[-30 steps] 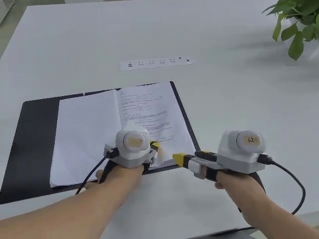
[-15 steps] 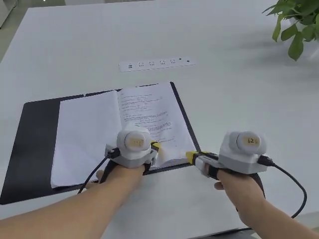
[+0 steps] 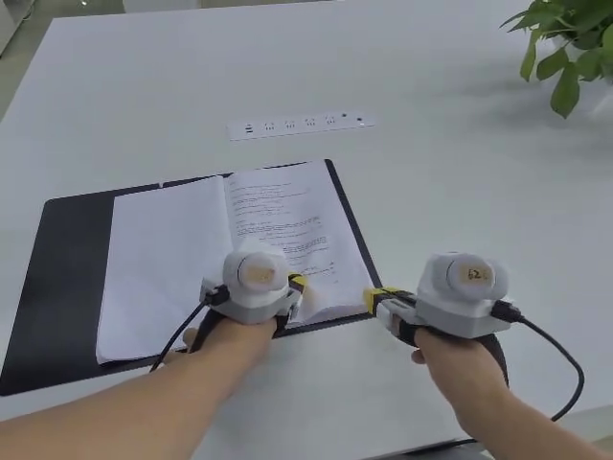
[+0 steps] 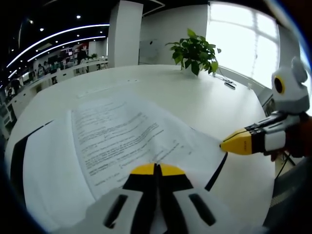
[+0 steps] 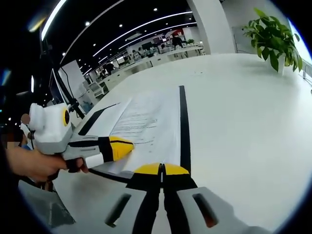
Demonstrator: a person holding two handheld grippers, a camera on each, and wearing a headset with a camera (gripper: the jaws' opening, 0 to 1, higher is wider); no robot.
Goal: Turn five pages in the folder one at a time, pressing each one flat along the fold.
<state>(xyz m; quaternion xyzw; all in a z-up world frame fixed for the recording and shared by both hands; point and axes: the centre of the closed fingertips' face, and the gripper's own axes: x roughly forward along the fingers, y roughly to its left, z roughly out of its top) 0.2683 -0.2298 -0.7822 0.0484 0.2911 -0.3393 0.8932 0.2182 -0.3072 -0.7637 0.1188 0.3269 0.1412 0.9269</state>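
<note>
A black folder lies open on the white table, with a blank sheet on its left and a printed page on its right. My left gripper is shut, its yellow tips resting on the lower part of the printed page. The page bulges up slightly around it. My right gripper is shut too and hovers just off the folder's lower right corner, its tips beside the black edge. In the left gripper view the right gripper comes in from the right. In the right gripper view the left gripper lies on the page.
A white power strip sits on the table beyond the folder. A potted plant stands at the far right corner. Black cables trail from both grippers toward the near table edge.
My right gripper has drawn back to the right, off the page's lower right corner to just beside the folder. The left gripper has stayed on the page.
</note>
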